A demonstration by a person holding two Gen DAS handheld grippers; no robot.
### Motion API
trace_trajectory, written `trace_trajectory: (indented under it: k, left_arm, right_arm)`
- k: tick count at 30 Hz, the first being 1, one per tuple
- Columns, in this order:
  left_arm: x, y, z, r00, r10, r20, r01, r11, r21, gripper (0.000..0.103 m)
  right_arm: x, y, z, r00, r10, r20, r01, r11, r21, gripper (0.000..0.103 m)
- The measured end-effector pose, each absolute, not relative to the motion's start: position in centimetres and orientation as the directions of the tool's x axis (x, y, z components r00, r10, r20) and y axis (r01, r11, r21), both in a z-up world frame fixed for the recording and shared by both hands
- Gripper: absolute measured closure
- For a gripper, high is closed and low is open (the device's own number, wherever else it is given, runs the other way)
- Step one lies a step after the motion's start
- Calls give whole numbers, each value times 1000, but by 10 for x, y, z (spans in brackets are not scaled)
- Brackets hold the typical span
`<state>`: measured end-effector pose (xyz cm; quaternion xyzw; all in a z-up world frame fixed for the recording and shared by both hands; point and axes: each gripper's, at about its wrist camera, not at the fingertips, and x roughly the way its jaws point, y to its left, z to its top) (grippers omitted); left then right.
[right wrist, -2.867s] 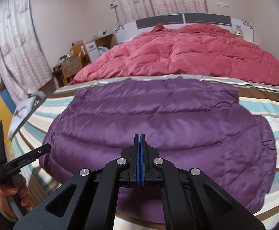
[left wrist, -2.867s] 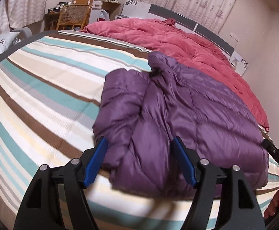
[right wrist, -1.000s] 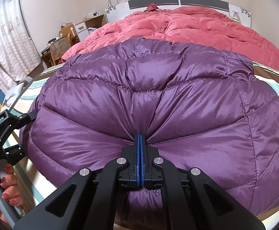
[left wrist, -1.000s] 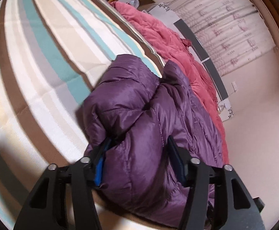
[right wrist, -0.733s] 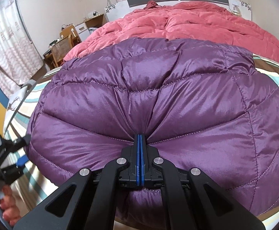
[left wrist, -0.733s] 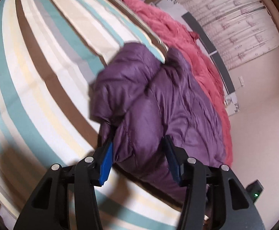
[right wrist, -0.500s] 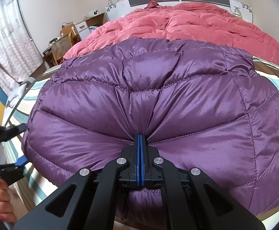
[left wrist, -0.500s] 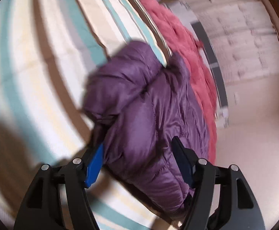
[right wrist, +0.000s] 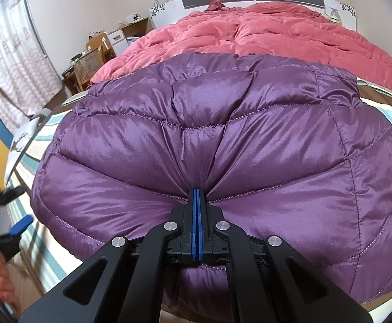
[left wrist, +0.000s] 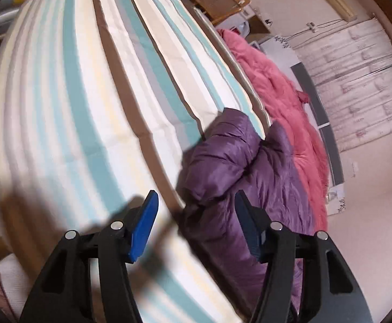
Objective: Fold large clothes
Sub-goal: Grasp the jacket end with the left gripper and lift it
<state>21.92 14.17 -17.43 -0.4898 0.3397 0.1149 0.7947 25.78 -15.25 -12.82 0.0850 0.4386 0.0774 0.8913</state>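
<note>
Right hand-held gripper (right wrist: 197, 202) you've clamped tight on the jacket (right wrist: 249, 140); left one (left wrist: 196, 215) has just been narrowing, gripping nothing.

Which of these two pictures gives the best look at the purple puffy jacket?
The right wrist view: the jacket fills the picture, its quilted stitching sharp, with the right gripper pinching its near edge. The left wrist view shows only one bunched end on the striped sheet, partly blurred.

Left gripper (left wrist: 194, 222) off purple jacket (left wrist: 239, 167).
</note>
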Motion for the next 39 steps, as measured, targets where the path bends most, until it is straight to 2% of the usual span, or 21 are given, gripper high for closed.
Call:
trace_trajectory:
  k: [2, 4, 6, 8, 12, 14, 17, 18, 19, 21, 28, 34, 36, 39]
  left_arm:
    - [222, 130, -174, 736, -233, -636, -451, 532, -717, 45]
    - [232, 113, -177, 733, -304, -609, -383, 555, -738, 41]
    - [253, 100, -187, 700, -387, -600, -355, 540, -763, 35]
    - [271, 93, -201, 683, -430, -590, -363, 501, -786, 35]
    - [295, 97, -203, 778, -360, -515, -352, 430, -832, 32]
    - [304, 105, -209, 819, -310, -483, -360, 378, -853, 34]
    - [321, 106, -213, 833, -258, -489, -375, 385, -843, 55]
    - [332, 110, -212, 827, -265, -496, -374, 401, -836, 69]
    - [339, 107, -210, 820, -269, -505, -362, 438, -823, 75]
    - [337, 102, -196, 834, -257, -488, -319, 496, -807, 82]
    - [323, 53, -109, 903, -247, -353, -26, 787, -617, 84]
    - [307, 11, -61, 919, -238, -315, 121, 929, -351, 84]
    - [301, 12, -46, 919, -243, -310, 144, 940, -311, 84]
    - [297, 2, -30, 922, -238, -304, 166, 955, -245, 84]
  right_arm:
    - [258, -152, -129, 608, 206, -767, -57, 975, 216, 103]
    - [257, -151, -129, 610, 202, -767, -56, 976, 212, 103]
    - [257, -152, -129, 606, 207, -768, -56, 974, 219, 103]
    - [258, -153, -128, 599, 216, -771, -57, 972, 227, 103]
    - [259, -155, -128, 597, 220, -771, -61, 971, 230, 103]
    - [257, -152, -128, 604, 208, -769, -71, 976, 208, 103]
    - [256, -149, -128, 609, 197, -768, -78, 979, 189, 103]
    - [255, -148, -128, 611, 195, -767, -79, 979, 187, 103]
    - [255, -148, -129, 613, 192, -766, -79, 980, 181, 103]
    - [253, -146, -130, 619, 184, -763, -78, 982, 173, 103]
    - [252, -149, -134, 627, 189, -756, -45, 977, 208, 103]
    - [246, -167, -128, 641, 262, -721, -31, 948, 318, 103]
    - [236, -180, -121, 670, 287, -685, -11, 926, 377, 103]
    - [216, -195, -108, 721, 231, -654, 24, 934, 356, 103]
